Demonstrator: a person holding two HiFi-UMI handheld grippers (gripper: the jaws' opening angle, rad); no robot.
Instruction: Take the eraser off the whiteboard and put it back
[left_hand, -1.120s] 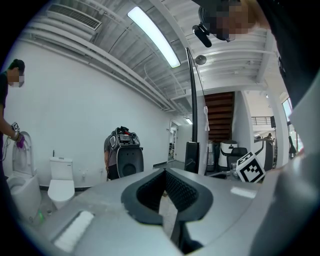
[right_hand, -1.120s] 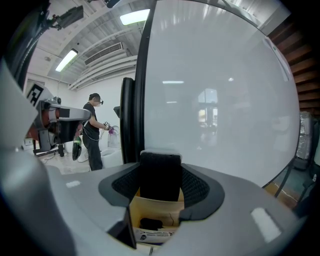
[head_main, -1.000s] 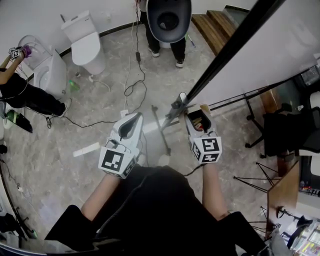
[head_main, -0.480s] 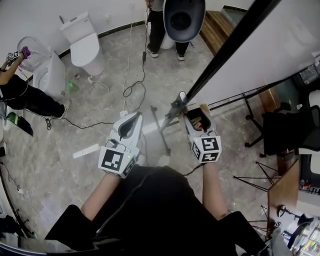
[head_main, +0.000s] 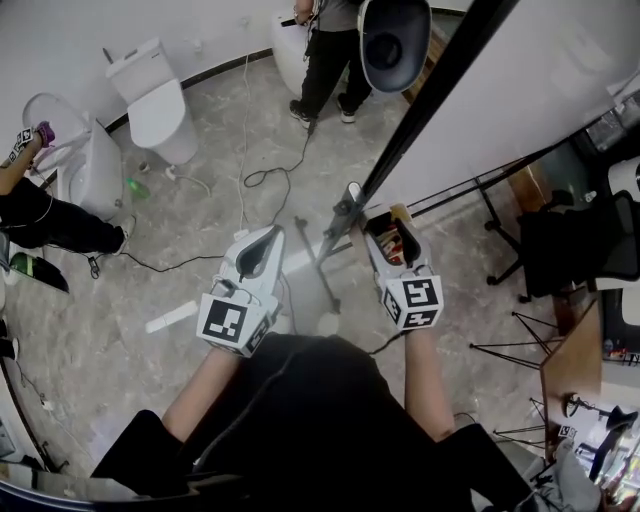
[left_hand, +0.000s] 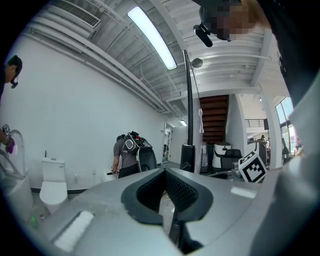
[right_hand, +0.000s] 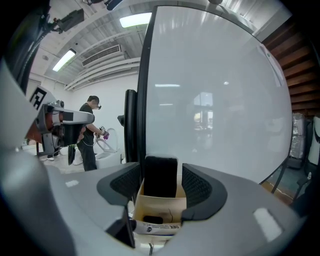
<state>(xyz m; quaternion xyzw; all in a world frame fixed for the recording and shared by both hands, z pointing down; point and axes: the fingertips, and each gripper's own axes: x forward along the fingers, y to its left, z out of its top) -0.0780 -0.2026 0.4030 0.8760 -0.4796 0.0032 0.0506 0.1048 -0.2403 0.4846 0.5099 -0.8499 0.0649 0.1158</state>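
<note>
right claw (right_hand: 161, 173): spread wide, just been opening; 1 pad on each side of the eraser, clear of it, not pressing.
left claw (left_hand: 166, 175): together at the tips, nothing between; held level, off to the side of the whiteboard.
eraser (right_hand: 160, 177): black, upright against the lower part of the whiteboard (right_hand: 215, 100), just above the back of the cardboard box (right_hand: 159, 205); clinging to the board or propped on the box rim, cannot tell which.
cardboard box: open-topped, at the board's lower edge, beside the black frame post (right_hand: 141, 90); holds a marker pen (right_hand: 156, 228) lying across the front.
risk 1: likely to slide into the box or drop to the floor if left without a firm seat on the board.
risk 2: could be tipped sideways by 1 pad if drawn back off-centre or closed unevenly.
risk 3: could pinch the box wall along with the eraser if closed too low.
risk 4: could rock the board on its stand if pushed hard; loose cables (head_main: 262, 178) on the floor beyond, a snag for feet.
writing on marker pen: small dark print along the white barrel, too small to read.
writing on claws: no words; black-and-white square patterns on each cube (head_main: 413, 301).
brands: none readable.
</note>
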